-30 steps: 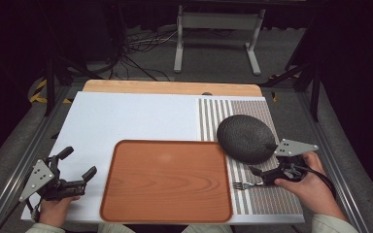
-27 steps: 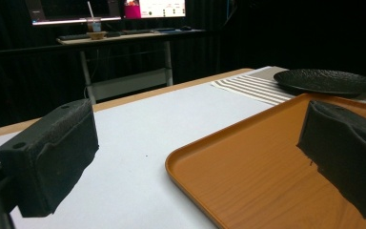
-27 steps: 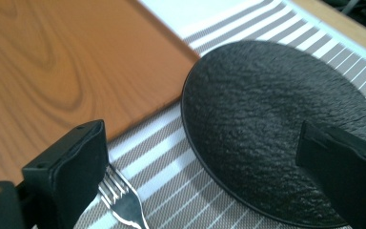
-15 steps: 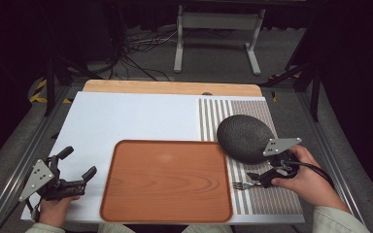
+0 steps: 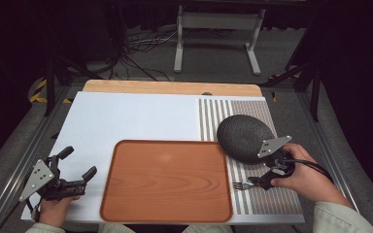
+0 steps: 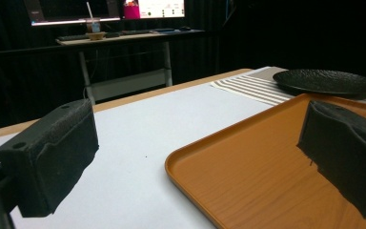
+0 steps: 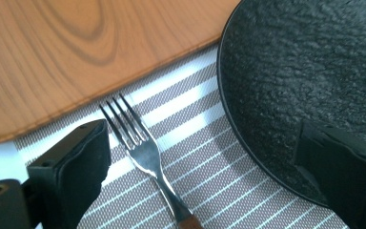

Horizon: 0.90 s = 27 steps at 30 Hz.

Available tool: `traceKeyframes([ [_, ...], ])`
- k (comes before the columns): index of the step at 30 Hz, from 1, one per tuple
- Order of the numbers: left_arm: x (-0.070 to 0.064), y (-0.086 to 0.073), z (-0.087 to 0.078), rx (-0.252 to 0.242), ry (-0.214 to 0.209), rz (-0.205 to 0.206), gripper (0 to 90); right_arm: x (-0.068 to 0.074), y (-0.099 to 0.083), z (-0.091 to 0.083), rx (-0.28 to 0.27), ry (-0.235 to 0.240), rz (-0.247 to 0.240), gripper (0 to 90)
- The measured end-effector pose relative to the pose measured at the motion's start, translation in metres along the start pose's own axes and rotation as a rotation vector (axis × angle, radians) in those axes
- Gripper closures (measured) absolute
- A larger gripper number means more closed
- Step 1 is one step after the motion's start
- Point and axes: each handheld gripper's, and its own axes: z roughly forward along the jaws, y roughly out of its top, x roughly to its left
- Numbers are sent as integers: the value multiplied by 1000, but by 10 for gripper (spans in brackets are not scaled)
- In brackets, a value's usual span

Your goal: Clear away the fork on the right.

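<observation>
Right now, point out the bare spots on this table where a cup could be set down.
The wooden tray is bare all over. So is the white board behind it, up to the striped placemat. The placemat's near end is crowded: the black plate, the fork and the right gripper sit close together. The left gripper hovers left of the tray.

A dim recording studio or lab, not a home. The bench (image 5: 126, 121) was a white board in a metal rail frame, standing on grey carpet with black drapes all around. Loose cables (image 5: 136, 48) trailed over the floor beyond its far edge, near a white metal stand (image 5: 216, 29), and yellow-and-black hazard tape (image 5: 41, 90) marked the floor off the far left corner. The left gripper view showed a desk (image 6: 124, 38) against the dark back wall carrying lit monitors (image 6: 105, 9), a keyboard and a drink cup. A staged place setting lay on the bench: striped placemat (image 5: 262, 194), wooden tray (image 5: 167, 182), black plate (image 5: 243, 136), fork (image 7: 145, 152).
</observation>
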Motion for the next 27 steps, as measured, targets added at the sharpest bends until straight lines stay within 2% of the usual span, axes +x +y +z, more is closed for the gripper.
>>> traceKeyframes([
  [2, 0, 0, 0, -1, -1, 1, 5, 0, 1, 0, 32, 2, -21, 66],
  [12, 0, 0, 0, -2, -2, 2, 5, -1, 2, 3, 121, 31, -49, 83],
  [19, 0, 0, 0, -7, -2, -2, 5, -3, 0, 8, 158, 51, -69, 83],
  [27, 0, 0, 1, -8, -2, -3, 5, -4, 0, 9, 176, 46, -101, 105],
])
